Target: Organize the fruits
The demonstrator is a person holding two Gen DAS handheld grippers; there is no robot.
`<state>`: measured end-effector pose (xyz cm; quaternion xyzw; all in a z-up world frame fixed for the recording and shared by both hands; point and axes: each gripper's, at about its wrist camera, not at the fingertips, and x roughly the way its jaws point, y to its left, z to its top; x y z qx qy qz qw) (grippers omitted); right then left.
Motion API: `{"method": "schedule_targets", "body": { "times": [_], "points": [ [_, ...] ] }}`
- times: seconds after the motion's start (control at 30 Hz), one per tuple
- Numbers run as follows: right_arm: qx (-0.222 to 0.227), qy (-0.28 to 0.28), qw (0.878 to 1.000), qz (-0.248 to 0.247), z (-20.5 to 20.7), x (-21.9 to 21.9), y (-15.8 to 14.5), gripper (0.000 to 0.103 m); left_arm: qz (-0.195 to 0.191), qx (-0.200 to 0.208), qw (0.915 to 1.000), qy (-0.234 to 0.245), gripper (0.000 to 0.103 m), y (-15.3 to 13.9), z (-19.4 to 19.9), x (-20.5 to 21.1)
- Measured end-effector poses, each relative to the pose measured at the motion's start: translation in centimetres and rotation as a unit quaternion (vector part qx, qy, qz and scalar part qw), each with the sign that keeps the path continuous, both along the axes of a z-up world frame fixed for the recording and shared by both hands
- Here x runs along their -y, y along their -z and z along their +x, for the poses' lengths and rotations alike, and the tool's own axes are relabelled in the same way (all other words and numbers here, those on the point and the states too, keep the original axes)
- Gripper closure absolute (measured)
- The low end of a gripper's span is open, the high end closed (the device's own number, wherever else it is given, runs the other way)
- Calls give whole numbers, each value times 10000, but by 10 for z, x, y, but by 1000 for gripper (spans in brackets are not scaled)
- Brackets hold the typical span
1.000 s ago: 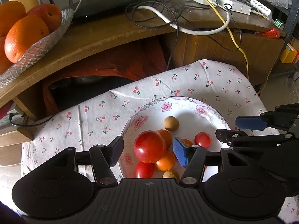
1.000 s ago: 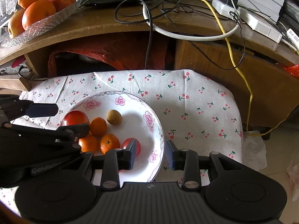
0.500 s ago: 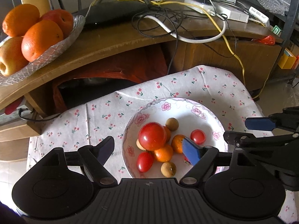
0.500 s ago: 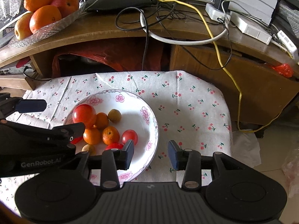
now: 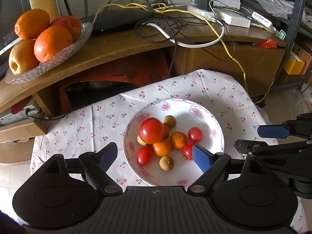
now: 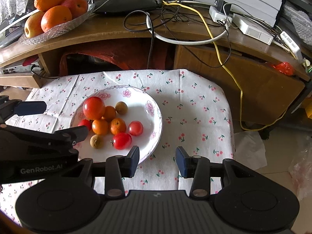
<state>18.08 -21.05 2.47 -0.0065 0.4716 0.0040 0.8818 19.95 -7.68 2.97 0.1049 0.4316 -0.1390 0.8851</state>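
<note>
Here, nearest first:
Left gripper (image 5: 154, 156): jaws spread wide and holding nothing, above the near half of the plate; its right blue pad covers part of a small red tomato.
Right gripper (image 6: 157, 160): jaws apart and empty, over the cloth just beside the plate's near right rim.
Cloth (image 6: 195, 105): white with a small cherry print, draped over a low surface under the plate.
Plate (image 5: 212, 120): white with pink flowers on the rim, lying flat on the cloth; all the small fruit is in its left and middle part.
Brown fruits (image 5: 166, 162): three small round ones, one at the near edge of the pile, one at the far edge, one half hidden under the big tomato.
Small tomatoes (image 6: 122, 140): three, at the near side of the pile, each touching or just beside an orange one.
Small oranges (image 5: 178, 140): three, packed together in the middle.
Big tomato (image 5: 151, 130): sitting on top of the pile at its left side, resting against the oranges.
Desk (image 5: 120, 48): brown wood, behind the cloth, with tangled cables (image 6: 212, 39) across it.
Glass dish (image 5: 64, 50): on the desk's far left, holding large oranges (image 5: 52, 42) and apples.
</note>
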Motion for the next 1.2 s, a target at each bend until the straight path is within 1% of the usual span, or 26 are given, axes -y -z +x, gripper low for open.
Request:
{"method": "schedule_targets", "body": {
  "times": [0.23,0.63,0.83,0.93,1.07,1.2],
  "points": [
    [-8,9,10000,-44,-16,-5,-1,62,109,82,9999,-2,14,-1,-16,-3],
    [126,95,9997,181,-49,-14,-7,62,123,303,9994,-90,10,-10,-50,-18],
    [168,87,9994,273,-63,-22,-8,62,162,425,9987,-207,6,-13,-65,-27],
    [184,93,9993,297,-70,-25,-8,61,253,510,9979,-319,0,-13,-71,-32],
    [203,73,9992,327,-78,-30,-8,61,296,592,9971,-384,0,-14,-80,-36],
    [199,58,9992,333,-86,-34,-6,61,261,572,9972,-412,0,-11,-87,-40]
  ]
}}
